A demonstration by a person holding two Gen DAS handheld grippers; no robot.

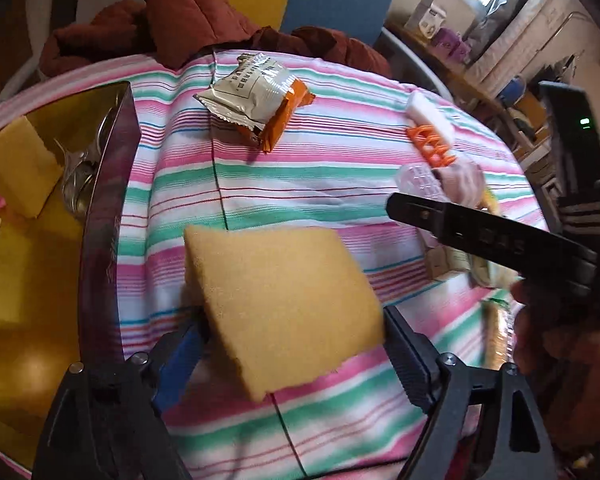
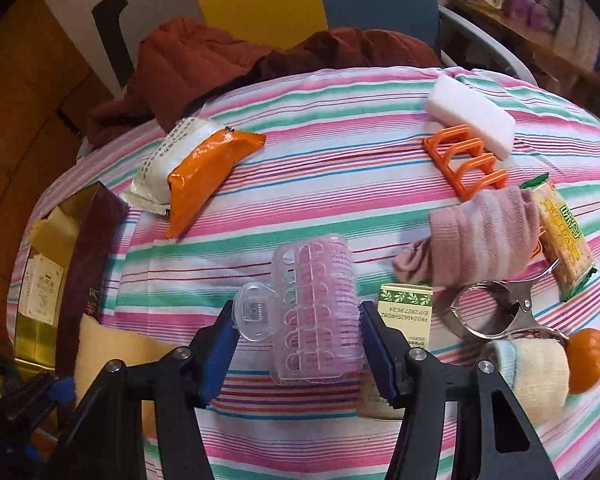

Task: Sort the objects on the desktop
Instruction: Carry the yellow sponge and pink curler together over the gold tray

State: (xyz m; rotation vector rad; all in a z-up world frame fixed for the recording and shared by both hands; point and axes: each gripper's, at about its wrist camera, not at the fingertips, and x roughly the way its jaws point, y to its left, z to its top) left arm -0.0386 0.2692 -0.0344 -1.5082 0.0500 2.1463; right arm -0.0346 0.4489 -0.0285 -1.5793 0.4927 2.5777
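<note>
From the left wrist view we see inside the gold box, where another yellow block and some shiny metal things lie; the right wrist view shows only its dark red wall. From the right wrist view we see more small things: a pink sock, a metal clip, a small orange and a cracker pack.

The yellow sponge is soft, square and full of tiny holes. It sits tilted between the fingers of the left gripper, which are spread wide apart (as wide as they go), so we cannot tell if they touch it. It hangs over the striped cloth, just beside the box.

The clear hair roller is bumpy plastic, shaped like a tube with a clip on it. The right gripper has its blue pads on both sides, squeezing the roller.

A shiny orange snack bag lies farther away.
</note>
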